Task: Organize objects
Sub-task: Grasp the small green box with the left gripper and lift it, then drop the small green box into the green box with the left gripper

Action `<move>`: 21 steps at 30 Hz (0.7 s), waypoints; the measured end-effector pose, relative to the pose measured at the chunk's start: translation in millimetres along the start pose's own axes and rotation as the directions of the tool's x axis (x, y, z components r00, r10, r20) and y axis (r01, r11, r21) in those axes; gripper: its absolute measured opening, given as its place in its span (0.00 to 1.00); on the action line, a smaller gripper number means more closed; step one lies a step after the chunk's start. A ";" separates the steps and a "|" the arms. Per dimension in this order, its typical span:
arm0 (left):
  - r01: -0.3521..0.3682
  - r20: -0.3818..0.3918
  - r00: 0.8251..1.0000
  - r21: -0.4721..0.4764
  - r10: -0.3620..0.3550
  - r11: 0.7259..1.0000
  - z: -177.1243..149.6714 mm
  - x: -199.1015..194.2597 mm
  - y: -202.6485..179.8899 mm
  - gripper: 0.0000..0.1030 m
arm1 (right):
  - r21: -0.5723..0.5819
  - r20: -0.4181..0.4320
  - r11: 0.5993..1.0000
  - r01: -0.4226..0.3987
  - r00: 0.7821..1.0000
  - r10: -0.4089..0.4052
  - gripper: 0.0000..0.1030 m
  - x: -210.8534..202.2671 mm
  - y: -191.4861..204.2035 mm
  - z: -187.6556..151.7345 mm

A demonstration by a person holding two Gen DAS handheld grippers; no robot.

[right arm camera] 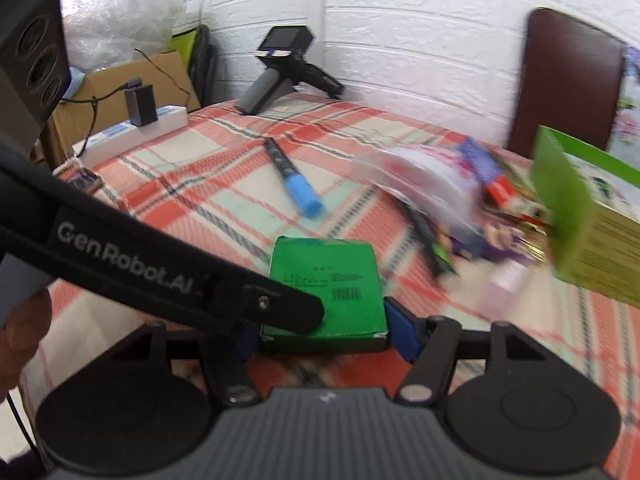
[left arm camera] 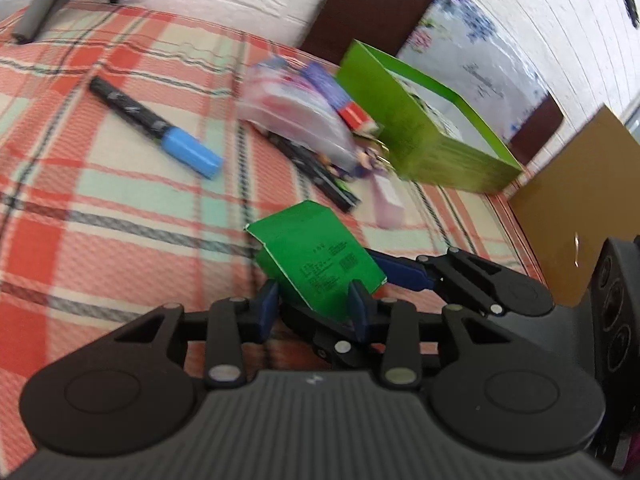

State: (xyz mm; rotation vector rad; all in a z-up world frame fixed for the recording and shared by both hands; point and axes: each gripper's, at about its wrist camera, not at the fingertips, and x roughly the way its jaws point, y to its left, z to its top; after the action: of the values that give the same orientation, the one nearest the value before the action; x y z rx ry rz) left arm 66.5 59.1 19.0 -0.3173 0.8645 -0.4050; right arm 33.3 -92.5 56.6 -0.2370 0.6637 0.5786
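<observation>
A small dark-green carton (left arm camera: 320, 256) (right arm camera: 324, 284) lies tilted on the checked cloth (left arm camera: 120, 208) close in front of both tools. My left gripper (left arm camera: 314, 304) has its blue pads against the carton's near end. My right gripper (right arm camera: 322, 336) clamps the same carton across its width, and one of its blue fingers (left arm camera: 400, 270) reaches in from the right. The left tool's black strap (right arm camera: 160, 272) crosses the carton's left corner. Beyond lie a black marker with a blue cap (left arm camera: 160, 128) (right arm camera: 294, 180), a clear pouch (left arm camera: 296, 116) (right arm camera: 424, 184) and an open light-green box (left arm camera: 416, 128) (right arm camera: 580, 216).
Black pens (left arm camera: 320, 172) and a pale pink block (left arm camera: 388, 200) lie beside the pouch. A grey-handled camera device (right arm camera: 276, 76) stands at the far edge by the white wall. A brown chair back (right arm camera: 568, 84), a cardboard box (right arm camera: 120, 84) and a white power strip (right arm camera: 132, 136) border the table.
</observation>
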 end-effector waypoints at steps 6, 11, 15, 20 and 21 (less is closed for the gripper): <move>0.081 -0.065 0.995 0.101 -0.075 0.992 -6.2 26.1 -53.5 0.39 | 0.076 0.008 0.992 0.102 0.995 -0.103 0.61 -37.1 -38.8 -28.6; 0.112 -0.056 0.993 0.200 -0.103 0.973 1.2 37.1 -96.6 0.39 | 0.115 0.085 0.971 0.208 0.972 -0.218 0.60 -66.1 -60.8 -42.8; 0.137 0.002 0.990 0.270 -0.143 0.953 29.9 35.4 -122.9 0.39 | 0.137 0.210 0.949 0.283 0.928 -0.307 0.60 -82.4 -80.4 -31.3; 0.119 0.065 0.987 0.334 -0.148 0.935 78.3 51.1 -152.2 0.39 | 0.166 0.302 0.927 0.336 0.878 -0.373 0.60 -75.1 -117.3 2.6; 0.116 0.072 0.986 0.342 -0.149 0.933 88.0 56.8 -157.0 0.39 | 0.179 0.311 0.922 0.342 0.870 -0.383 0.60 -71.3 -125.8 9.3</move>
State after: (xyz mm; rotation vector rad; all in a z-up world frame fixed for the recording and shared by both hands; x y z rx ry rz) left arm 135.0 -96.0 101.9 -0.0766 0.6654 -0.6493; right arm 64.8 -222.4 112.6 -0.1397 0.3005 0.2046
